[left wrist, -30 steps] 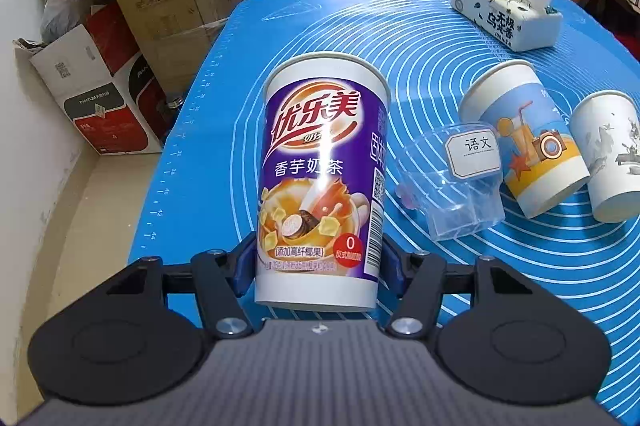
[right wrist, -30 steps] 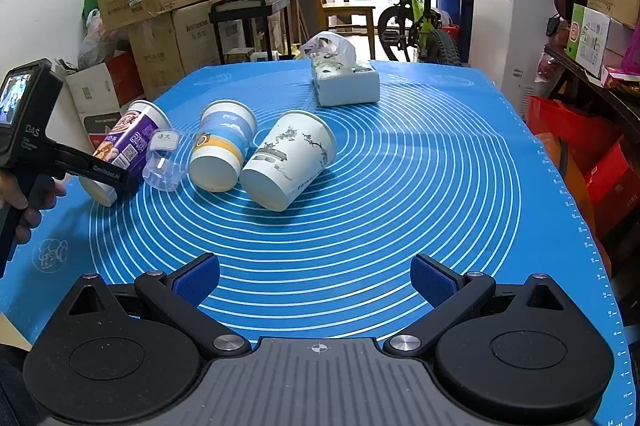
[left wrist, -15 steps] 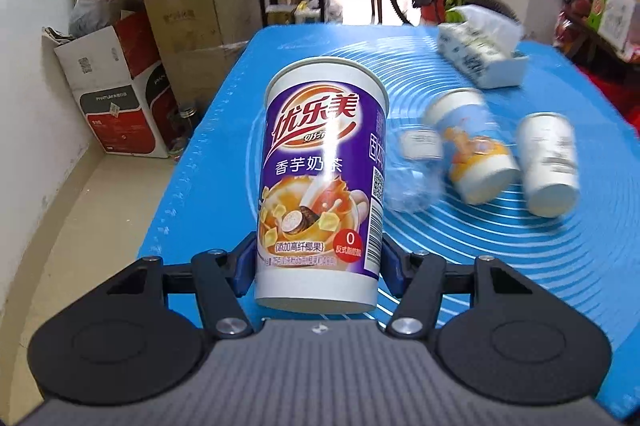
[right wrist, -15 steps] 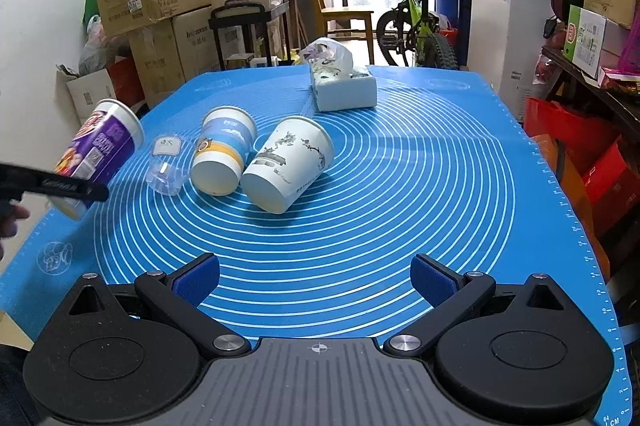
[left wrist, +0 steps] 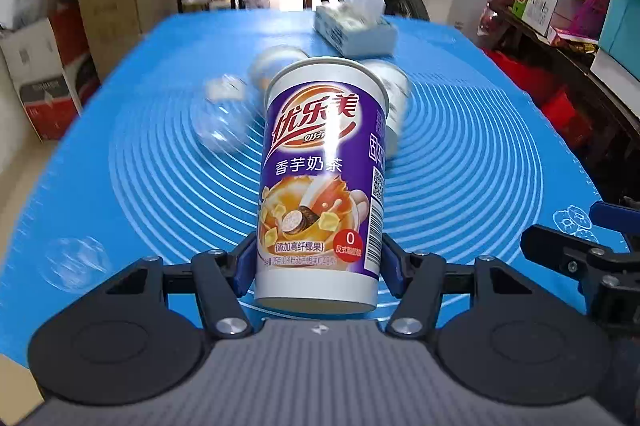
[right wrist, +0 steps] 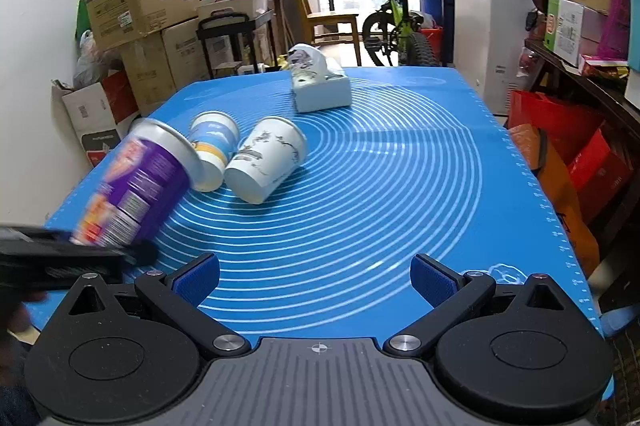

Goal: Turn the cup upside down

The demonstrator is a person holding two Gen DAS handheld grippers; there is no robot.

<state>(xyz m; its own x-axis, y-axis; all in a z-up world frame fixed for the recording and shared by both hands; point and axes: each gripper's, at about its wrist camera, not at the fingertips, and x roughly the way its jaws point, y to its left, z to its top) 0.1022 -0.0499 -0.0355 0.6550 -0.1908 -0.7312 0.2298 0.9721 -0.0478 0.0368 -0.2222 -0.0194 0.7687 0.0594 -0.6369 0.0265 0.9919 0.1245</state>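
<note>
My left gripper (left wrist: 318, 262) is shut on a purple milk-tea cup (left wrist: 322, 182), gripping it near its base and holding it off the blue mat (left wrist: 480, 154). In the right wrist view the purple cup (right wrist: 136, 186) is tilted, its rim pointing up and to the right, blurred by motion. My right gripper (right wrist: 316, 276) is open and empty above the mat's near edge. A blue-and-white paper cup (right wrist: 212, 154) and a white paper cup (right wrist: 264, 164) lie on their sides on the mat.
A tissue box (right wrist: 320, 88) stands at the far middle of the mat. A clear plastic cup (left wrist: 222, 118) lies blurred left of the purple cup. Cardboard boxes (right wrist: 140, 6) stand beyond the left edge; a bicycle (right wrist: 392, 22) and shelves are behind and right.
My left gripper has lifted the purple cup and swung it right, over the near left part of the mat. The right gripper has not moved.
</note>
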